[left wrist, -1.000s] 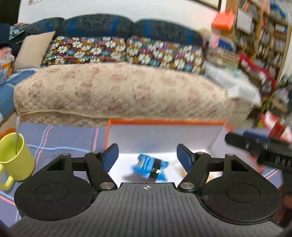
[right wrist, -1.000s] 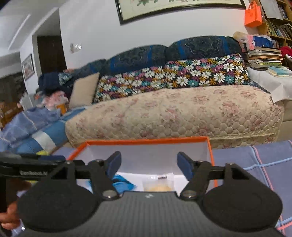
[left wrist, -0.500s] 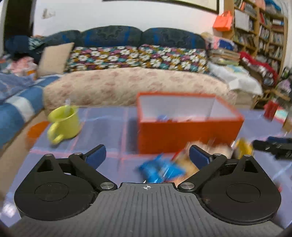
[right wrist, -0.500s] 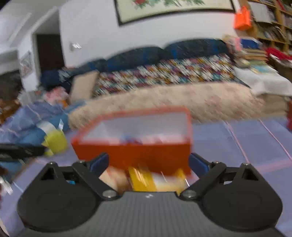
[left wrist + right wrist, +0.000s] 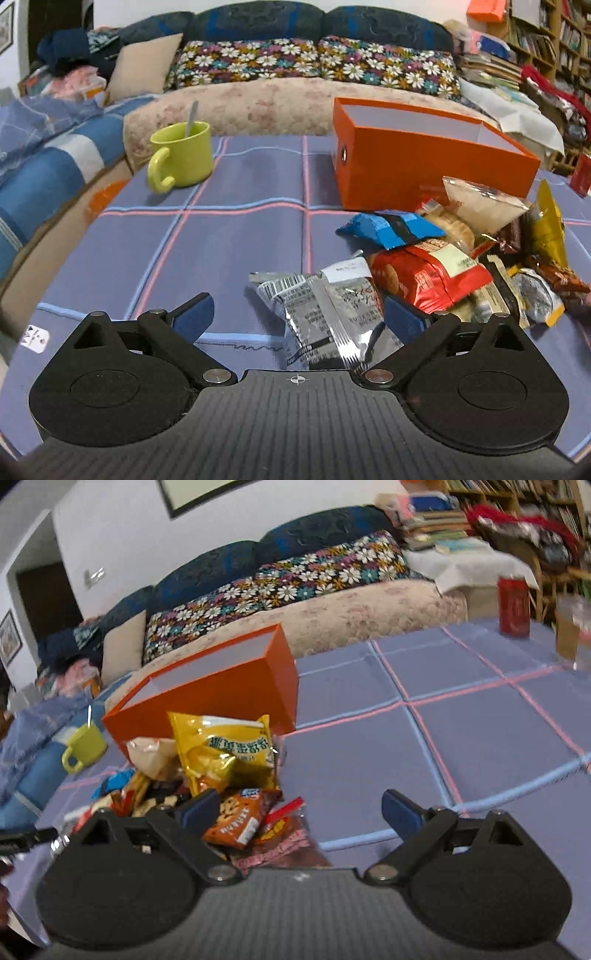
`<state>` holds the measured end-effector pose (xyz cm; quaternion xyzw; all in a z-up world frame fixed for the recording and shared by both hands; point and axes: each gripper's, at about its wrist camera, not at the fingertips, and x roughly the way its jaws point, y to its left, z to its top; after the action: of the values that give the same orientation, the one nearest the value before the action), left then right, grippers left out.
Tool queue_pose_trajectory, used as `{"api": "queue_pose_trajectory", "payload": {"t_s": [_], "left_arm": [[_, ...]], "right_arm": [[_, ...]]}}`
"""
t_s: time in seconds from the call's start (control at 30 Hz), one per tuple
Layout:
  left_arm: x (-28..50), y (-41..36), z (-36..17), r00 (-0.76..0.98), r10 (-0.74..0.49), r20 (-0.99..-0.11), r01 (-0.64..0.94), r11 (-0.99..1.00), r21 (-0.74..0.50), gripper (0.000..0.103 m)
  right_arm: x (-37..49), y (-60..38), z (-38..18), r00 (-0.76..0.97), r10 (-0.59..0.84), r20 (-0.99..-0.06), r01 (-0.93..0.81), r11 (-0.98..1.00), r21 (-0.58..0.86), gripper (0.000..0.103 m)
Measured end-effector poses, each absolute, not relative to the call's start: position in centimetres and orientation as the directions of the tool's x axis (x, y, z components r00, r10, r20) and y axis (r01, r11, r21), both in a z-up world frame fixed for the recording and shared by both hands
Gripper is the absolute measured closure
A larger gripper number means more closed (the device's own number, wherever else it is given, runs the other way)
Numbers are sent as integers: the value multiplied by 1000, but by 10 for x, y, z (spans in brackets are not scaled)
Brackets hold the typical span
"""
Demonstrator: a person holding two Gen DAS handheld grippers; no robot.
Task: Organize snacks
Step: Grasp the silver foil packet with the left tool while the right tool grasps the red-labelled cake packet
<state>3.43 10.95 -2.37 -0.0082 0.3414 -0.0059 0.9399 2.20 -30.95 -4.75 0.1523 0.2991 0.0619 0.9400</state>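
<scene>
Both my grippers, left gripper (image 5: 297, 317) and right gripper (image 5: 299, 810), just spread wide, holding nothing. A crinkly silver foil snack packet (image 5: 325, 314) lies on the bench between my left one's pads, near the orange cardboard box (image 5: 424, 155). It looks light and slippery, so I'd pinch its middle. Its print's unreadable.

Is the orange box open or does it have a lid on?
Open. The orange box has no lid on top, and its pale inner walls show in both views. What it holds cannot be seen from here.
</scene>
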Motion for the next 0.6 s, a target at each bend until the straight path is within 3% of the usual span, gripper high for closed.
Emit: {"api": "queue_pose_trajectory", "payload": {"t_s": [0.1, 0.17, 0.23, 0.3, 0.43, 0.6], "left_arm": [[49, 103, -37, 709, 19, -704, 6, 999, 33, 26], [55, 105, -44, 671, -21, -741, 15, 1000, -15, 30], [55, 107, -44, 677, -17, -736, 2, 1000, -21, 31], [52, 109, -42, 692, -13, -722, -8, 1000, -26, 41], [48, 106, -36, 725, 16, -688, -9, 1000, 14, 33], [54, 99, -38, 733, 56, -678, -33, 998, 47, 32]], "right_arm": [[26, -302, -47, 806, 240, -542, -48, 938, 344, 9], [27, -297, -46, 804, 244, -542, -60, 941, 334, 9], [29, -294, -44, 803, 248, -542, -68, 942, 329, 9], [29, -294, -43, 803, 251, -541, -72, 941, 329, 9], [29, -300, -48, 796, 238, -556, -46, 940, 337, 9], [35, -307, -53, 780, 264, -568, -23, 918, 395, 9]]}}
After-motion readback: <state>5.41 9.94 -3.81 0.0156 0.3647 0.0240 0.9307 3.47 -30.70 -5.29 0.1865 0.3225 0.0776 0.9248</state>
